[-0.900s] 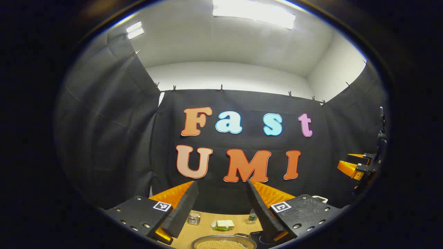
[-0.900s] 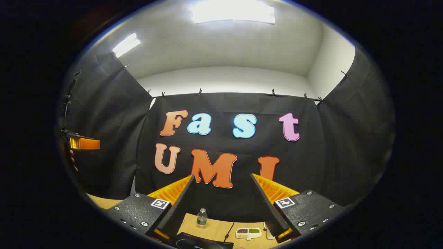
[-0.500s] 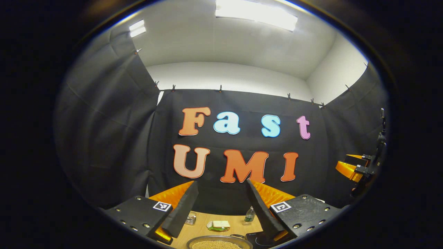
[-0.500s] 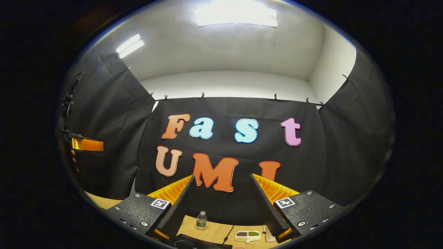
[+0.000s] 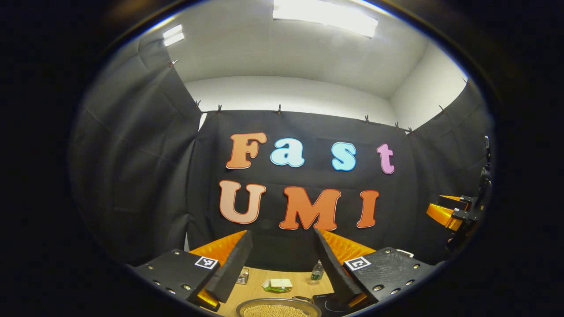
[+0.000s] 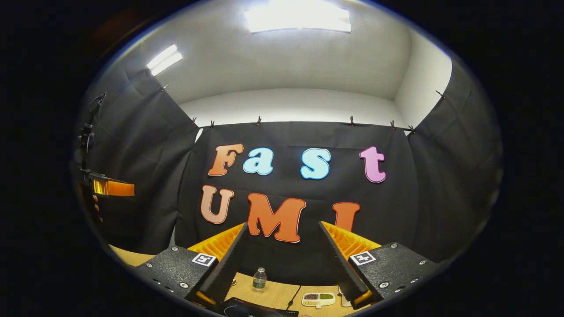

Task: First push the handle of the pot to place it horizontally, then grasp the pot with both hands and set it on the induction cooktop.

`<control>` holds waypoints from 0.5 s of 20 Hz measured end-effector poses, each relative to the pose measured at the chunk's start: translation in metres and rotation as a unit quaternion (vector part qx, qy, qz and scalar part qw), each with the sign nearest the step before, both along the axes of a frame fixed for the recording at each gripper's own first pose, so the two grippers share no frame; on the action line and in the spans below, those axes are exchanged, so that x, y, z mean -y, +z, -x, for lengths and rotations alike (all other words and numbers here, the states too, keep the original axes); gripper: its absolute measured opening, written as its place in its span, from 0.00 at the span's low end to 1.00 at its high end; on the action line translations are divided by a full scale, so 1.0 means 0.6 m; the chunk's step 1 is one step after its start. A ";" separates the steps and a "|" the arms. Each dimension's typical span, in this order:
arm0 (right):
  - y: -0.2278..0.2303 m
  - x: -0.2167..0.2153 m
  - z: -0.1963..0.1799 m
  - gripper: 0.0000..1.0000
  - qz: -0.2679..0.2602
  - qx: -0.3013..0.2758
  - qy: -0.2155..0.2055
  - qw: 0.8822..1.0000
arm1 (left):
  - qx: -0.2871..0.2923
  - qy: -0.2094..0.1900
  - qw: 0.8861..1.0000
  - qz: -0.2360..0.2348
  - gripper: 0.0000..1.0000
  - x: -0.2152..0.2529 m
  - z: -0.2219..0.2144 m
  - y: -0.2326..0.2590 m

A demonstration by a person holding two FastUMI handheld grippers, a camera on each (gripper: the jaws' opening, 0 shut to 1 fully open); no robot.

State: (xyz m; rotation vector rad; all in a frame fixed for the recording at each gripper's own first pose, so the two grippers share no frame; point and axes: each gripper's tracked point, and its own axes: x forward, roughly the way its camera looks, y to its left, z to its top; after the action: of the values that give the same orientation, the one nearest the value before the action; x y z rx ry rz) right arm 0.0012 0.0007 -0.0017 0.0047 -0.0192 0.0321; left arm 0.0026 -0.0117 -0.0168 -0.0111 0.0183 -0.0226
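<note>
Left gripper view: the left gripper (image 5: 282,259) is held up off the table, its two fingers (image 5: 229,268) spread wide with nothing between them, pointed mostly at the booth's cloth wall. Just below the gap, at the bottom edge, sits the pot (image 5: 278,308), a round metal one filled with small pale beans, standing on the wooden table (image 5: 257,284). I cannot make out which way its handle lies. Right beside the pot, to its right and partly hidden behind the gripper's right finger, is the dark induction cooktop (image 5: 328,303); the pot is next to it, not on it. Farther back on the table are a small clear jar (image 5: 242,276), a green dish with a pale block on it (image 5: 276,285) and a small water bottle (image 5: 316,271). At the far right edge the other gripper shows small and side-on.

In the right gripper view, the right gripper (image 6: 282,259) is also raised, jaws wide and empty. Below it the near corner of the cooktop (image 6: 253,309) peeks in (a cable runs off behind it), with the water bottle (image 6: 259,280) behind and a divided white tray of coloured grains (image 6: 318,299) to the right. Far off to the left, the left gripper (image 6: 112,188) shows edge-on, with fingers of the hand (image 6: 95,209) that holds it just beneath.
</note>
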 end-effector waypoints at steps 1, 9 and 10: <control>0.000 0.001 0.002 0.95 0.000 0.001 0.000 1.000 | -0.001 0.000 1.000 -0.001 0.88 0.000 0.000 -0.002; -0.006 0.009 0.006 0.95 0.003 0.002 0.000 1.000 | -0.008 0.000 1.000 -0.007 0.88 0.010 0.000 -0.015; -0.010 0.011 0.008 0.95 0.001 -0.001 0.001 1.000 | -0.013 0.000 1.000 -0.003 0.88 0.012 -0.002 -0.025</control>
State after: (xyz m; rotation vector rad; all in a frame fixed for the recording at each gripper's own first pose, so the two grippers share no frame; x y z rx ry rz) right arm -0.0037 -0.0058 -0.0077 0.0035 -0.0175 0.0336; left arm 0.0036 -0.0191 -0.0318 -0.0048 0.0434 -0.0223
